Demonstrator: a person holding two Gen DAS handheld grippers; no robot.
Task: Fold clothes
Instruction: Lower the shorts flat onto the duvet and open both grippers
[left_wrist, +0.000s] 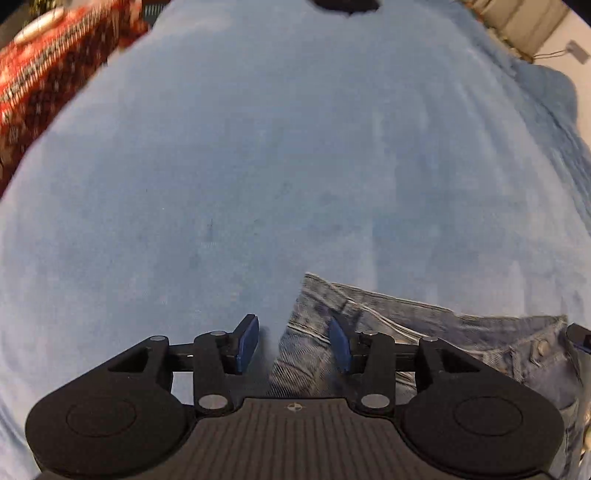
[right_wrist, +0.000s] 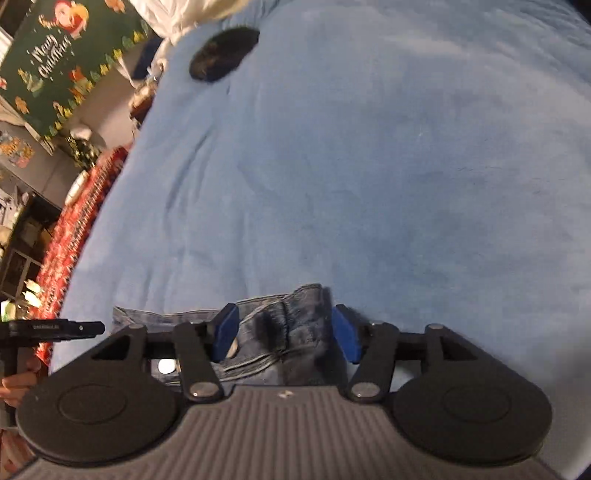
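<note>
My left gripper (left_wrist: 293, 345) is spread wide, blue pads (left_wrist: 246, 343) apart with nothing between them, hovering low at the left corner of the jeans (left_wrist: 424, 332). The right pad sits over the denim edge, the left pad over bare blue blanket (left_wrist: 258, 166); can't tell if either pad touches fabric. My right gripper (right_wrist: 284, 334) is also wide, jaws straddling a bunched denim fold at the other end of the waistband, not pinching it. Jeans (right_wrist: 273, 332) lie on the blanket right at the near edge of both views; most of the garment is cut off below the gripper bodies, so legs and overall shape are hidden. In the left view a metal button (left_wrist: 543, 347) shows near the right edge, where a dark bit of my other gripper pokes in, mostly cropped. In the right view the left tool's black bar (right_wrist: 51, 328) enters from the left, hand under it half out of frame. Dark fuzzy object (right_wrist: 223, 53) on the far blanket, too blurred to identify. Red patterned cloth (left_wrist: 44, 74) beside the bed, motion-blurred. Green Christmas banner (right_wrist: 59, 62) upper left; clutter below it is too small to read.
</note>
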